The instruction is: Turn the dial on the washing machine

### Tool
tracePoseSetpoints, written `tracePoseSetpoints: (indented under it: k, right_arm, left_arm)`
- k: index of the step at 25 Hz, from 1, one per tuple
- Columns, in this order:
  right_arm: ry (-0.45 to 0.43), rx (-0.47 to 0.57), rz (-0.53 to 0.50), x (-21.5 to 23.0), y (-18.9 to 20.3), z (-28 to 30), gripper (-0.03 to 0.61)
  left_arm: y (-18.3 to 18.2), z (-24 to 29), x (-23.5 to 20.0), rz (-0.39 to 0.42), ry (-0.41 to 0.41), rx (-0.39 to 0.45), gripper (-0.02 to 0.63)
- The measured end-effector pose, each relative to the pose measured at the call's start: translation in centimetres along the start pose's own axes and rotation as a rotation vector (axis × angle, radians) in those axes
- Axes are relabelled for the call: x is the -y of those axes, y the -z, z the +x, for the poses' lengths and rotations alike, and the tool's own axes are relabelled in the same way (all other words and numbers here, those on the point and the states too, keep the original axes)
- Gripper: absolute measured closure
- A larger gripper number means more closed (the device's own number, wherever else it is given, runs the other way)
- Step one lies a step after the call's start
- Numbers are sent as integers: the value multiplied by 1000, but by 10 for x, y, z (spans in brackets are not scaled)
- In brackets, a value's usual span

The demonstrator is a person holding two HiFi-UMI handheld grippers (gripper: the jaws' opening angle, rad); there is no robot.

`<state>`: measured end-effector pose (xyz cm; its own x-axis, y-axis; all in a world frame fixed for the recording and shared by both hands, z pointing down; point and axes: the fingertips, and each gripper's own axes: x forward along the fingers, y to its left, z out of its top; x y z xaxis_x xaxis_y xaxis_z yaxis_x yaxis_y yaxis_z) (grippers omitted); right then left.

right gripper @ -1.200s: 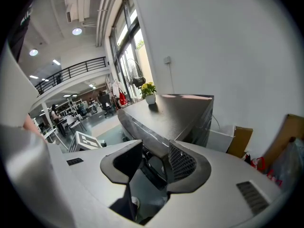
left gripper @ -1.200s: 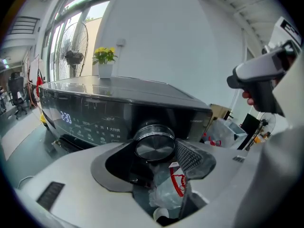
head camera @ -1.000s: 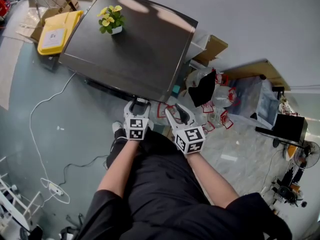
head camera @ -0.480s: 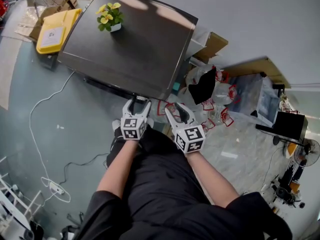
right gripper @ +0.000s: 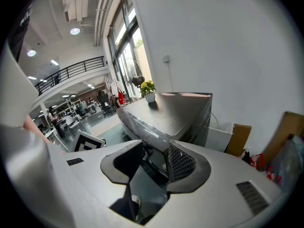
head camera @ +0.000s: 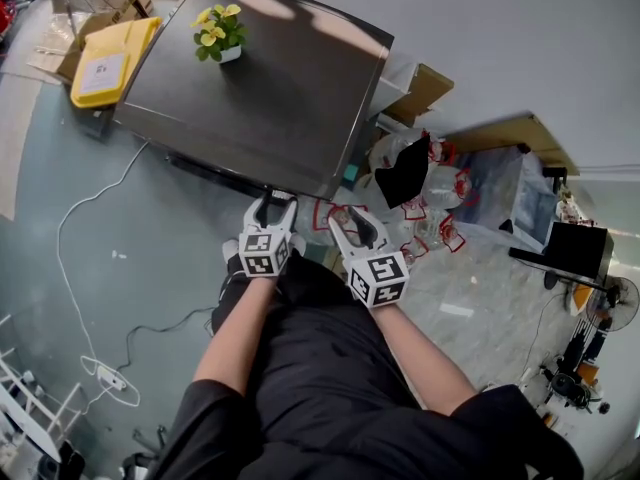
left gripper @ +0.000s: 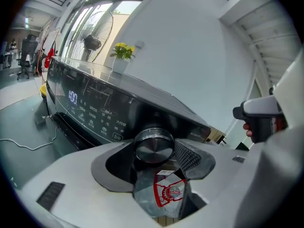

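**Head view.**
- Washing machine (head camera: pixel 270 88): dark flat top, with a flower pot (head camera: pixel 222 36) near its far left corner. A yellow box (head camera: pixel 105 63) lies on the floor beside it.
- Left gripper (head camera: pixel 272 200): tips at the machine's front edge, near the right end. The dial itself is hidden under the gripper.
- Right gripper (head camera: pixel 352 218): just beside the left one, off the machine's front right corner. It is above clear plastic bags (head camera: pixel 430 208) with red print.

**Left gripper view.**
- Dial (left gripper: pixel 154 146): a round metal knob on the dark front panel, to the right of the lit control panel (left gripper: pixel 72 97). It sits squarely between the jaws.
- Left gripper (left gripper: pixel 153 164): the jaws stand wide and have just been closing. The pads (left gripper: pixel 190 156) meet the knob's rim on both sides, so it is grasping the dial.
- Plastic bag (left gripper: pixel 168 191): seen below, through the gap between the jaws.

**Right gripper view.**
- Right gripper (right gripper: pixel 147 167): jaws apart and released. Nothing lies between the pads and they touch nothing. Only the machine's front corner and the floor show through the gap.
- Washing machine (right gripper: pixel 175 110): ahead and left, with the flower pot (right gripper: pixel 148 90) on its top.
- Left gripper's marker cube (right gripper: pixel 88 141): at the left of this view.
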<state>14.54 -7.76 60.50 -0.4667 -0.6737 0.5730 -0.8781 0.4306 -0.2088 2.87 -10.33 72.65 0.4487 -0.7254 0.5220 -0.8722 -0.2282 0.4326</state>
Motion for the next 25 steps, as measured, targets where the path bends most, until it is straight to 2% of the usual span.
tracePoseSetpoints:
  k: [7,16,22,25]
  right_arm:
    - [-2,6,-4,-3,-4,1,418]
    - [10,4,2,0,1,-4,419]
    - [13,-4,16,5,6,-7,419]
    - [14,0,20,7,2,-5,419]
  left_arm:
    - [3,1,1,102,-31,-53,357]
    - [3,1,3,200,-79,-65,357]
    - [2,1,6,313,-104,-74,357]
    - [2,1,7,327,-106,-80,357]
